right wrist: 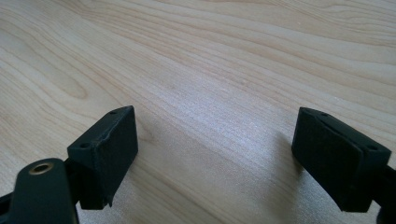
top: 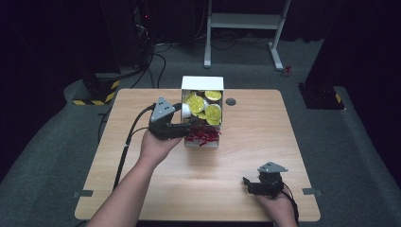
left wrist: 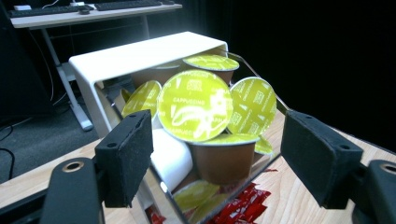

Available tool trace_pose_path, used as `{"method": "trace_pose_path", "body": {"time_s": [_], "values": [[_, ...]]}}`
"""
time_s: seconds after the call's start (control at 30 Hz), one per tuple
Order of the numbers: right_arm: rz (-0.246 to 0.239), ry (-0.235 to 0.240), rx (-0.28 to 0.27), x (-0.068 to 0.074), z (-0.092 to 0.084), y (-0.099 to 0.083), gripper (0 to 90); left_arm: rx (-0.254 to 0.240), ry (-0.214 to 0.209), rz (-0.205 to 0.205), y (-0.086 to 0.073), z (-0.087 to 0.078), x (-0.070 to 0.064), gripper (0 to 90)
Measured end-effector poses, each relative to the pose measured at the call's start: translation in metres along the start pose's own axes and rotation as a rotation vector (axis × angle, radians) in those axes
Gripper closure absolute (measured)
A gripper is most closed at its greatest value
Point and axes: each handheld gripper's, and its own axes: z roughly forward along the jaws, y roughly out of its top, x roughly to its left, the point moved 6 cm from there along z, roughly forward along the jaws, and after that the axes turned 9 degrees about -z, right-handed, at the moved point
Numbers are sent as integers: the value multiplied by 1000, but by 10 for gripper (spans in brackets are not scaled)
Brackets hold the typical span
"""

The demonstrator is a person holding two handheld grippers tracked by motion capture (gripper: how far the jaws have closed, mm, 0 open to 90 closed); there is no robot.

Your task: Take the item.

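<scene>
At mid-frame of the high view, the left tool (top: 189, 124) stands released, straddling the near wall of the white box (top: 202, 83); its brown cappuccino capsule (left wrist: 223, 156) sits dead ahead between the pads; right tool (top: 250, 184) released, lower right on the counter (top: 246, 142)

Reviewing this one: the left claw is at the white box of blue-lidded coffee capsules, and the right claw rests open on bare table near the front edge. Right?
Not quite: the capsule lids are yellow-green, not blue, as the left gripper view shows on the coffee capsules. The rest holds: the left claw is at the white box, and the right claw rests open on the wooden table near its front edge.
</scene>
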Motion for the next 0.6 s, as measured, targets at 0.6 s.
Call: {"method": "trace_pose_path", "body": {"time_s": [0.6], "values": [[-8,1,-3,-1,0,0,145,23,0,-12,17,34,7,247]]}}
